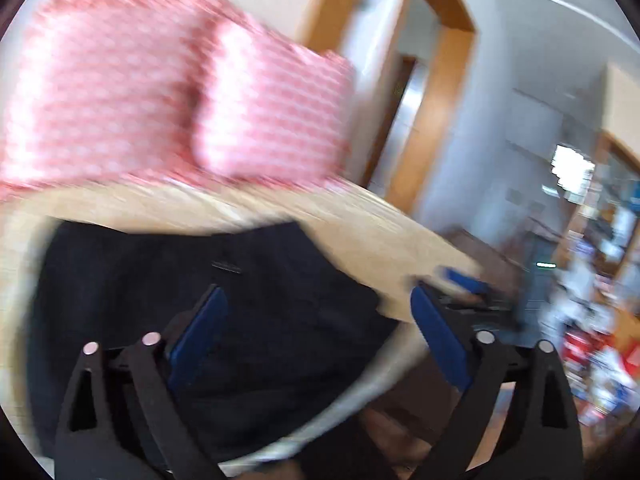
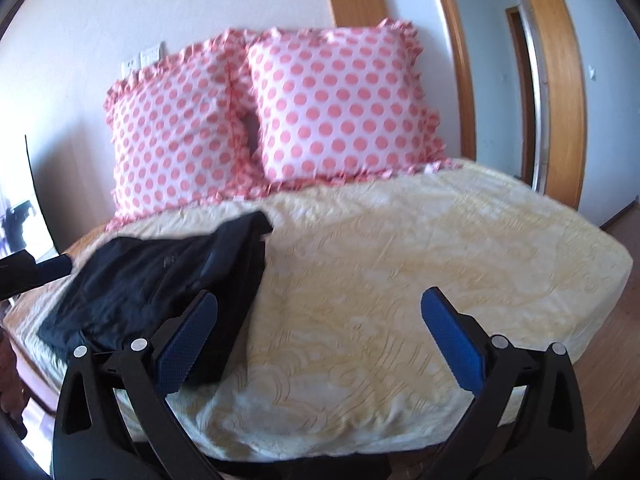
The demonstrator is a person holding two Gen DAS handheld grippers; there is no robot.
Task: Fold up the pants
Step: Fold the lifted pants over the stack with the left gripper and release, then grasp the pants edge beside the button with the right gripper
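Note:
The dark navy pants (image 2: 156, 288) lie folded into a compact pile on the left part of the cream bedspread (image 2: 400, 264). In the blurred left wrist view the pants (image 1: 200, 292) fill the lower left. My left gripper (image 1: 318, 300) is open and empty, above the pants' near right edge. My right gripper (image 2: 320, 304) is open and empty, above the bed's near edge, just right of the pants. Its left finger (image 2: 188, 340) overlaps the pile's near corner. The left gripper's tip (image 2: 36, 266) shows at the far left of the right wrist view.
Two pink polka-dot pillows (image 2: 336, 100) lean on the white wall at the head of the bed. A wooden door frame (image 2: 560, 80) and open doorway stand to the right. The left wrist view shows cluttered shelves (image 1: 592, 280) at the right.

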